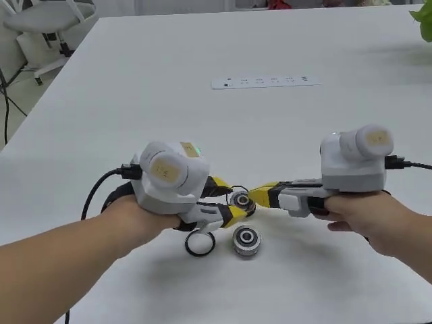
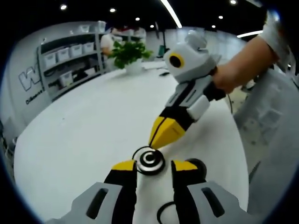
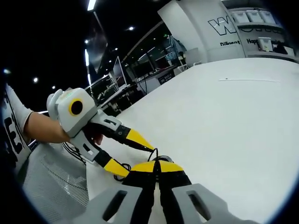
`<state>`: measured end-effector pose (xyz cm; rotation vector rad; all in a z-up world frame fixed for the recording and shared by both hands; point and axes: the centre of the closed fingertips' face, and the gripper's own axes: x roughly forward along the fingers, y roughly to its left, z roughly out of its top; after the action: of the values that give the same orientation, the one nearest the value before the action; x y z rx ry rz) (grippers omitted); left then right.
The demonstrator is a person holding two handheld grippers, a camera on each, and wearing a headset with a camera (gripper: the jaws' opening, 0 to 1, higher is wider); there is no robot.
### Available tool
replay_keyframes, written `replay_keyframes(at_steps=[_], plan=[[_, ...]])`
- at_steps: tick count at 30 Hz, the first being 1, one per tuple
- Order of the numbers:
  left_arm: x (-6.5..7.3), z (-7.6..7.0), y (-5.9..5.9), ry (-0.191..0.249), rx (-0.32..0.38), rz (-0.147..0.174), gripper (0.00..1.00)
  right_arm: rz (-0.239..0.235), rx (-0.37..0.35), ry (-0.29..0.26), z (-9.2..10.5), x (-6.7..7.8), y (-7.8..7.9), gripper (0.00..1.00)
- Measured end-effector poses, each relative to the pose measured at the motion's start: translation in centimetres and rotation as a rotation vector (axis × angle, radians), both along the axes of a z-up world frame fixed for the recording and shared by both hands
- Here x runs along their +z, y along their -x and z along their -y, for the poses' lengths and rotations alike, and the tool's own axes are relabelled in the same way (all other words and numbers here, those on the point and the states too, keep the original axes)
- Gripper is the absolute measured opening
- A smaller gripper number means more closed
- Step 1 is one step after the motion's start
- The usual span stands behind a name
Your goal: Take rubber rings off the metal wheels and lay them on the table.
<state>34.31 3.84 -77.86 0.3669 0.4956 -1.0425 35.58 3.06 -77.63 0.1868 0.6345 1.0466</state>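
The left hand-held gripper (image 1: 230, 201) clamps a metal wheel (image 2: 149, 161) between its yellow tips and holds it just above the counter (image 1: 270, 135), near the person. From the right, the right hand-held gripper (image 3: 159, 167) has its tips closed together at the wheel's rim. In the right gripper view a thin black loop rises from them, so it appears to be pinching the wheel's rubber ring (image 3: 154, 151).

A loose ring (image 1: 200, 244) lies flat on the counter under the left hand-held gripper. Just to its right stands a second wheel (image 1: 247, 241), apart from it.

The risks come from the pull. The right pinch is narrow and sits on thin, stretchy rubber. If the tips slide off, the ring could snap back onto the wheel. The wheel is round and smooth, so a sideways tug could twist it out of the left clamp and drop it onto the second wheel or the loose ring below. If the ring comes free suddenly, it may flick away across the counter rather than being laid down.
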Motion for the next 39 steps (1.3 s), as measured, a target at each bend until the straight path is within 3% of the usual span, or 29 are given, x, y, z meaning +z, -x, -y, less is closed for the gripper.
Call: replay_keyframes(at_steps=[9,20,29,39], plan=[[2.1,-1.1,0.7,0.059,0.01,0.013,0.42,0.006,-0.003,-0.018,-0.1,1.0,0.1,0.0],[3.8,-2.5,2.6,0.116,0.011,0.015,0.53,0.0,0.027,-0.039,-1.1,2.0,1.0,0.0],[4.2,-3.9,4.0,0.122,0.022,0.012,0.61,-0.013,0.062,-0.048,-2.1,2.2,2.0,0.0],[4.0,-5.7,4.8,0.131,0.066,0.0,0.64,-0.029,0.107,-0.042,-3.2,1.8,3.2,0.0]])
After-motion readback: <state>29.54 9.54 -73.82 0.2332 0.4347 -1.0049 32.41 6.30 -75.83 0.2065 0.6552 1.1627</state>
